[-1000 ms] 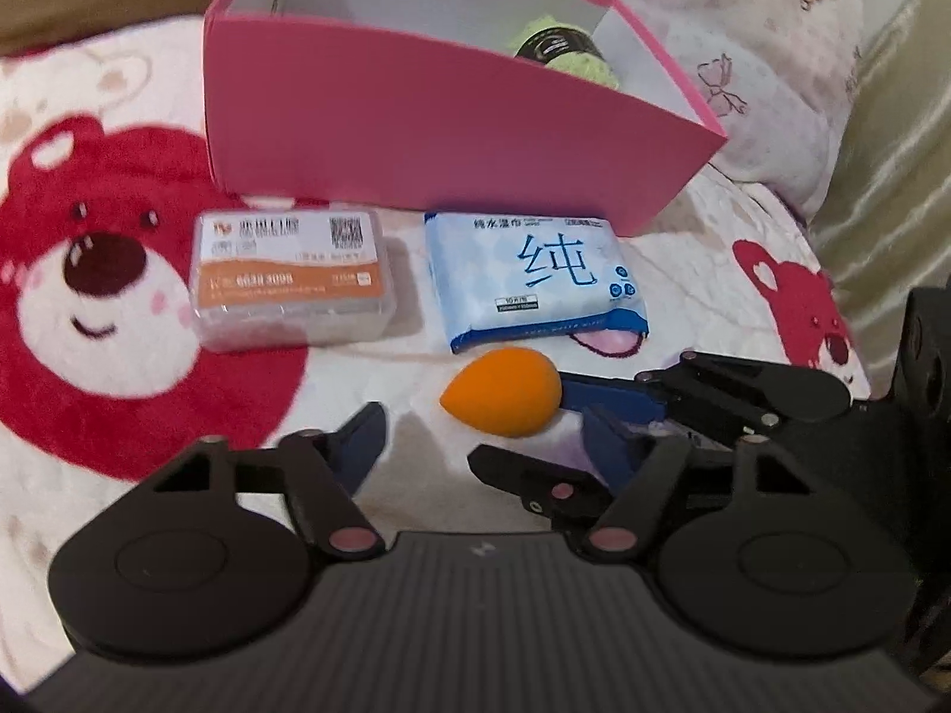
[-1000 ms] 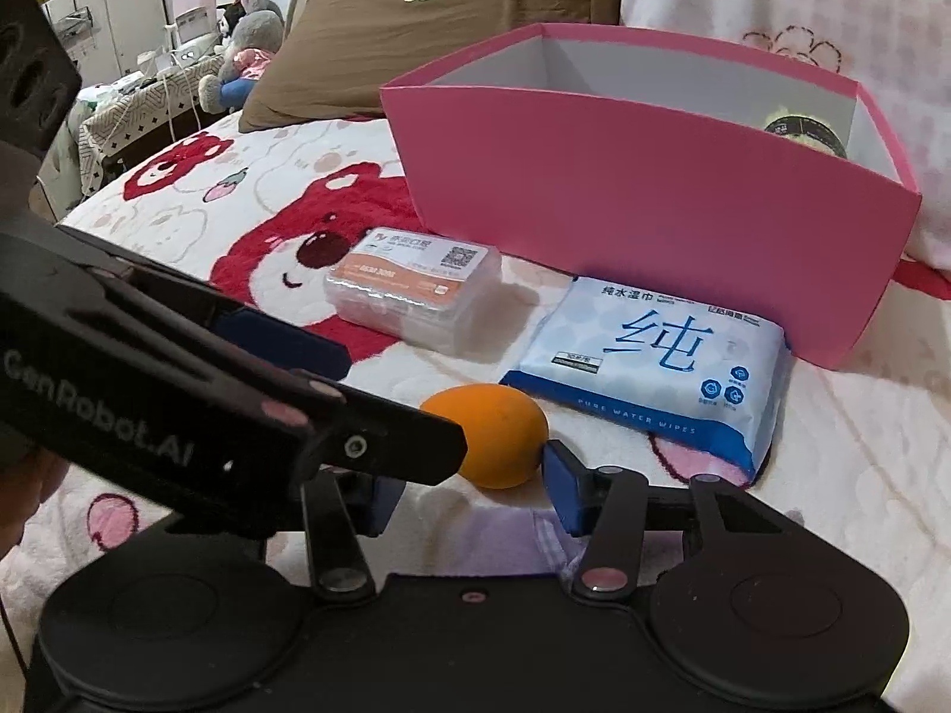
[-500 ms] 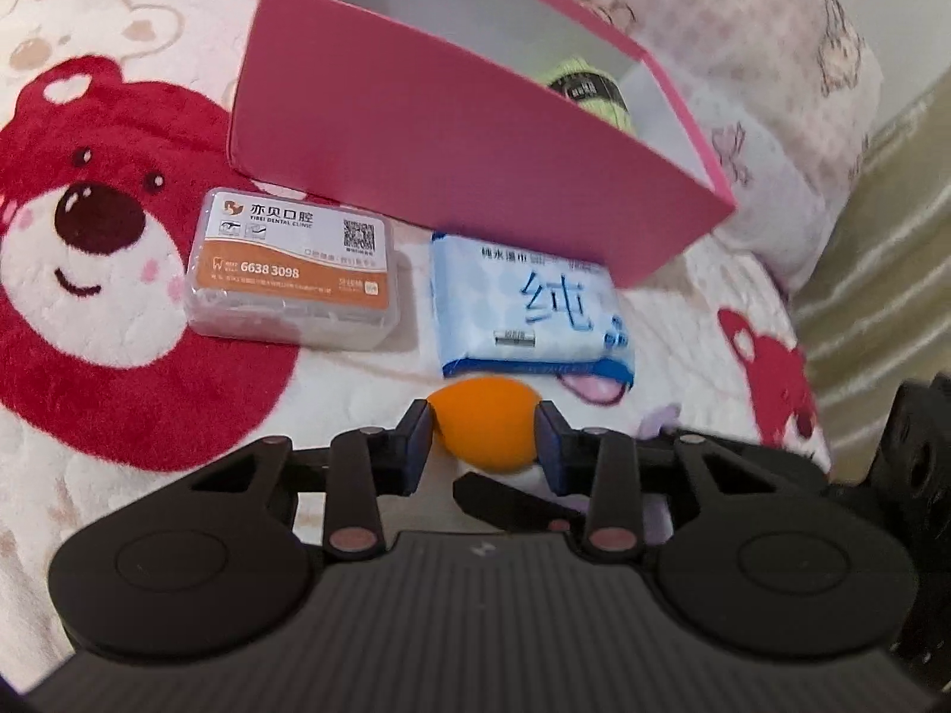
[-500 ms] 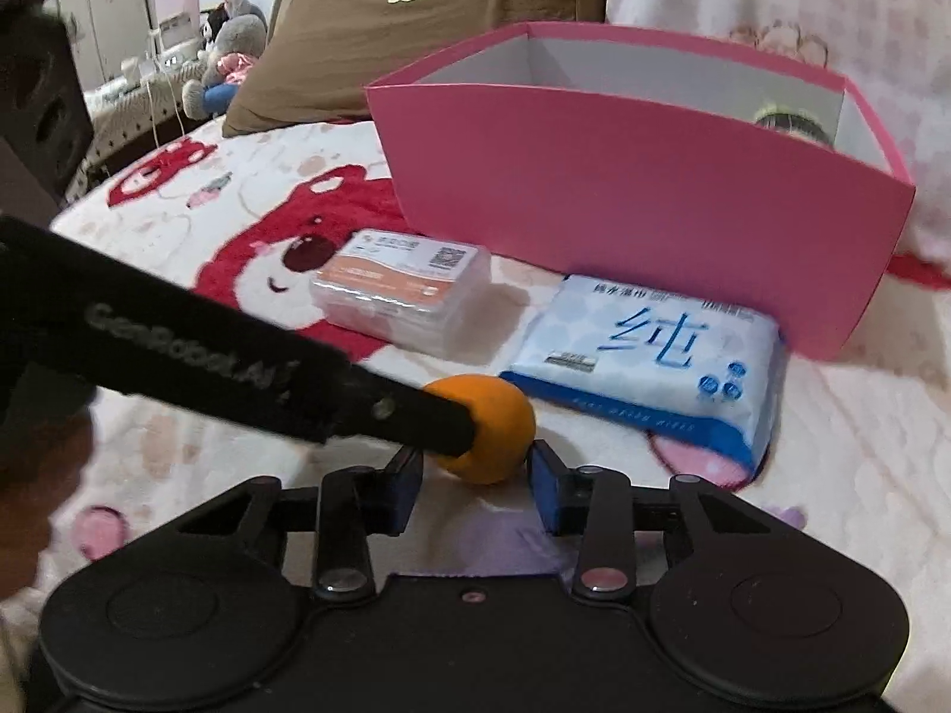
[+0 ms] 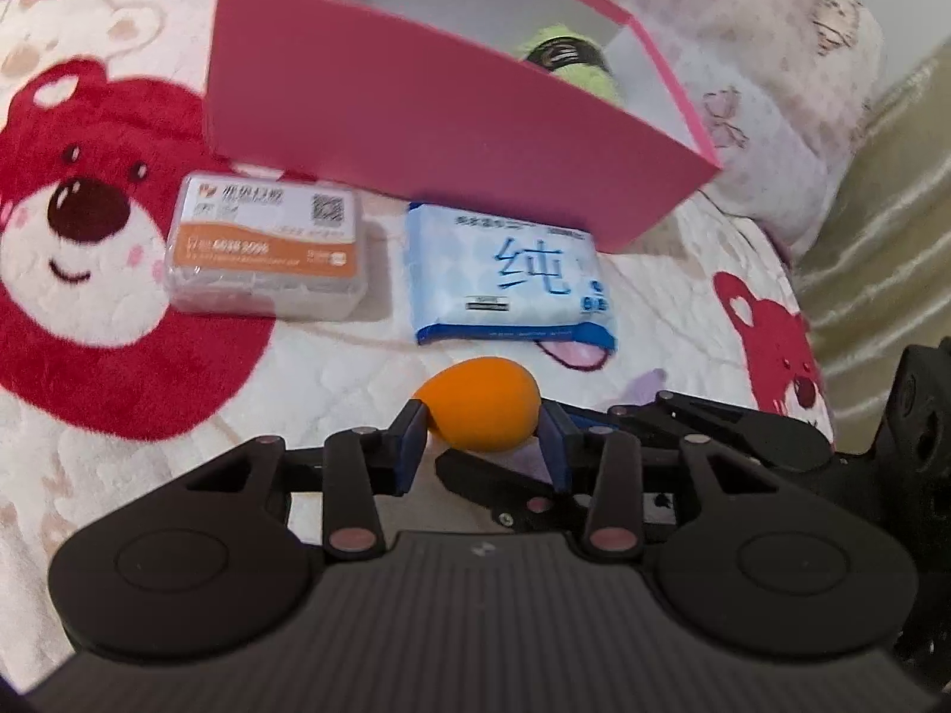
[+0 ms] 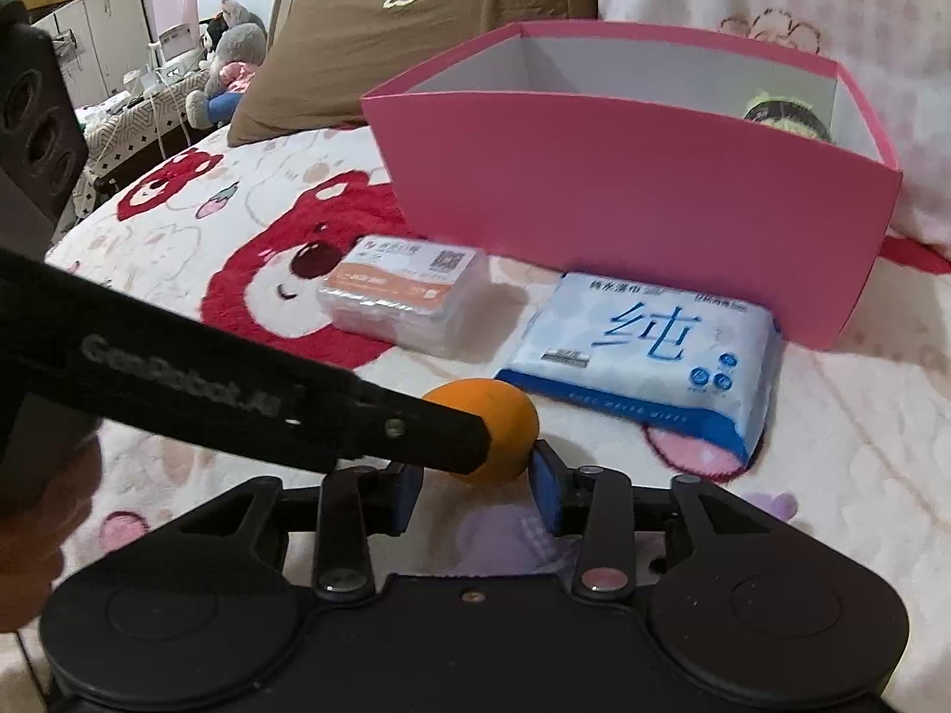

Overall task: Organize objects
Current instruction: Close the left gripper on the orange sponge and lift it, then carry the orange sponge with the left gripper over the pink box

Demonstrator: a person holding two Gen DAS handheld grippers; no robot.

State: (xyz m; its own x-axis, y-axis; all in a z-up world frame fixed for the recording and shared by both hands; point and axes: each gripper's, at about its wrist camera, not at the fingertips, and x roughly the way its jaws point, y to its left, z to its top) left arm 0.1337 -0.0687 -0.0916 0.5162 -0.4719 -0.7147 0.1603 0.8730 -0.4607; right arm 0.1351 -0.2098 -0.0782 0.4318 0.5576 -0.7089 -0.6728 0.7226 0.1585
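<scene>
One item lies boxed (image 5: 452,101); left claw (image 5: 482,437), loosening, clasps sponge (image 5: 478,410); case (image 5: 267,249), wipes (image 5: 511,279) ahead remain.

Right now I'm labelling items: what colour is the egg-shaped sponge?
Orange, plain with no pattern: the sponge shows best in the left wrist view.

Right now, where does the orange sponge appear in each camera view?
Left wrist view: the orange sponge is low in the centre, between the left claw's pads.
Right wrist view: the sponge is just below the centre, partly behind the left claw's arm.
Shared landmark: the blue wipes pack lies just beyond it.
</scene>
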